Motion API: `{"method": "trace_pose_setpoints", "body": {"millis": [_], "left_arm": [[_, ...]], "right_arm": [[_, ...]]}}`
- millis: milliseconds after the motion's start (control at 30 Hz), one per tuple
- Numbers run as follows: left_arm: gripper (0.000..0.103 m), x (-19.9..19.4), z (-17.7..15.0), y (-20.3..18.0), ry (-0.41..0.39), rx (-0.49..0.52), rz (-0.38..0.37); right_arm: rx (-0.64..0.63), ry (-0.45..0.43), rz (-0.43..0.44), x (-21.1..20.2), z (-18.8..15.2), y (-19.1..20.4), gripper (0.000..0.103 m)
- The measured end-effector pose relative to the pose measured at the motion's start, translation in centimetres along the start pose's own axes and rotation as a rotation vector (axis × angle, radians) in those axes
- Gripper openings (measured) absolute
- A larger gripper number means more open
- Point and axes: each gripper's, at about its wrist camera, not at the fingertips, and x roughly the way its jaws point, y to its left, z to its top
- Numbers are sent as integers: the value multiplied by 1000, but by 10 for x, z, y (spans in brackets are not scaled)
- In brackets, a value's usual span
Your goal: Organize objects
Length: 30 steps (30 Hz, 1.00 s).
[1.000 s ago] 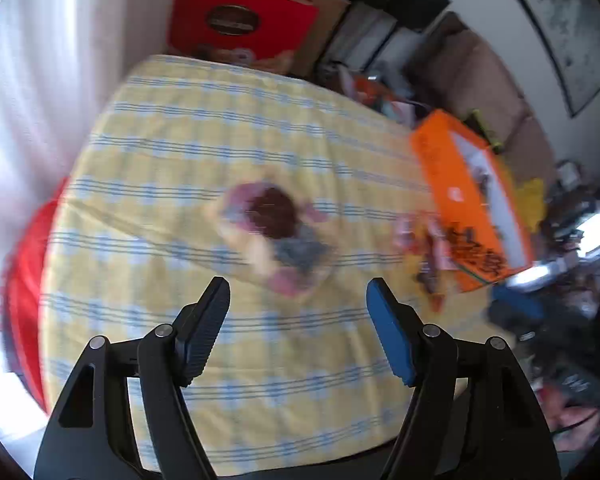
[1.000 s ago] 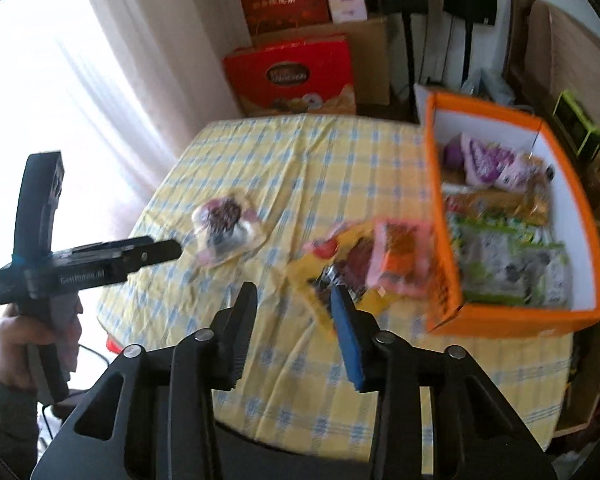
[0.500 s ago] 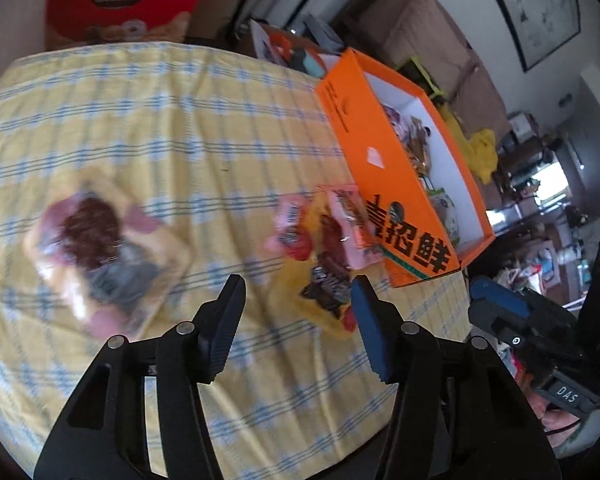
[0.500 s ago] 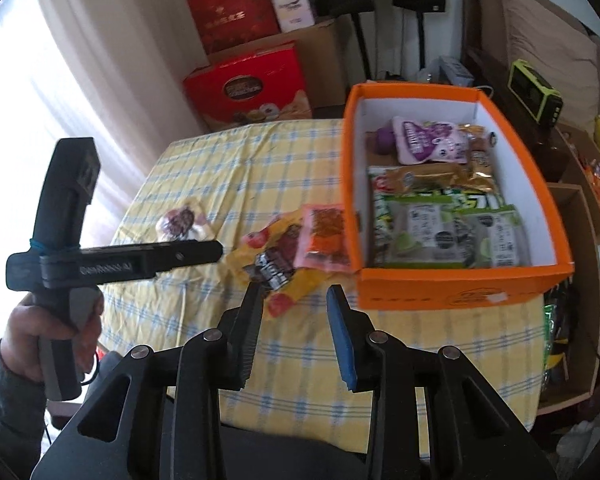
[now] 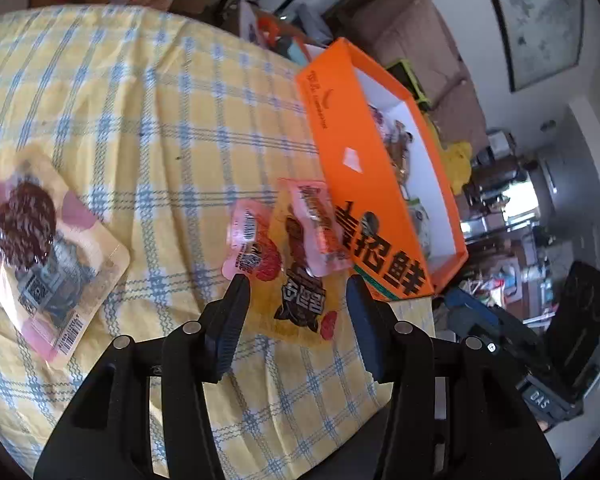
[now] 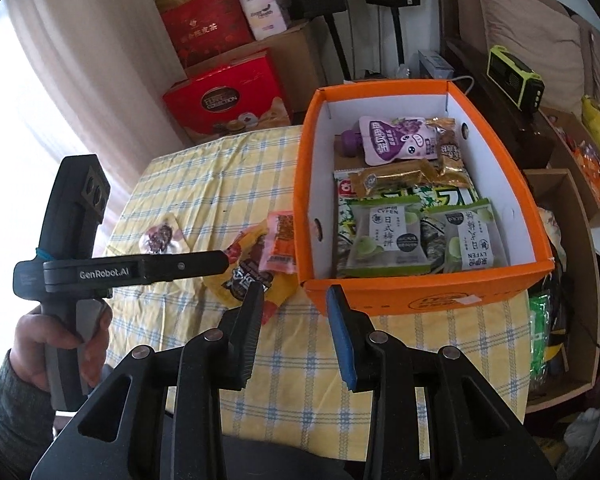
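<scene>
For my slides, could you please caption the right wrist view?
Orange box holding snacks, loose packets beside it on the checked tablecloth.

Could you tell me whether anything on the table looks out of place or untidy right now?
Yes. Three snack packets lie in an overlapping heap on the tablecloth, right against the orange box rather than in it. Another pouch lies apart, askew, further out. The packets inside the box look neatly laid.

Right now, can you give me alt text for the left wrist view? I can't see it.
The left gripper, jaws open and empty, hovers over a yellow snack packet lying under two smaller pink packets beside an open orange cardboard box. A larger pale pouch with a dark picture lies apart at left on the yellow-and-blue checked tablecloth.
</scene>
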Motion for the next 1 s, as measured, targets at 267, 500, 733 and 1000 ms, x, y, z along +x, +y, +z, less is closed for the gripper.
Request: {"method": "trace_pose_setpoints", "body": {"millis": [267,500,733,1000], "left_arm": [[54,4,-6,12,13,-29,10],[6,8,-8,4,18,-15,5],[1,-41,-11,-3,-70,21,-15],[1,-122,-11,5,-223,29,28]], "right_arm": [[-4,-3,-1,-1,0,0,34],[14,7,8,3,-1,-1,34],[-2,1,0,0,4,3,34],[-56,16,20,8,16,25,34]]}}
